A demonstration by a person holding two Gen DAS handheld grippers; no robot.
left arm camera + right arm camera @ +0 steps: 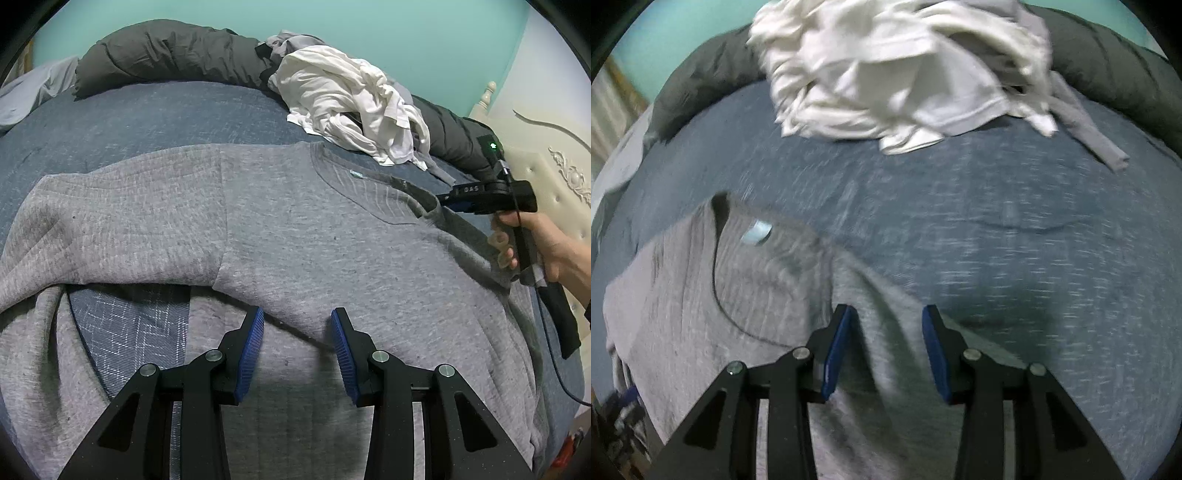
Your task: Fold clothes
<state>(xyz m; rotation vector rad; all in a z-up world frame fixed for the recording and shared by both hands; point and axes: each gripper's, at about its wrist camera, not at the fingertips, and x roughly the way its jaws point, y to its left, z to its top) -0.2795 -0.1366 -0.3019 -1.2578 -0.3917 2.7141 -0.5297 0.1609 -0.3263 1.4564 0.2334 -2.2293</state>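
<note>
A grey sweatshirt lies spread on the blue bedspread, its left sleeve folded across the body. My left gripper hovers open over the lower body of the sweatshirt, nothing between its blue pads. In the left wrist view the right gripper is held by a hand at the sweatshirt's right shoulder beside the collar. In the right wrist view, which is blurred, my right gripper stands open above the grey sweatshirt shoulder fabric, near the collar with its pale label.
A crumpled pile of white clothes lies at the back of the bed, also large in the right wrist view as white clothes. A dark grey quilt runs along the far edge. A cream headboard stands at the right.
</note>
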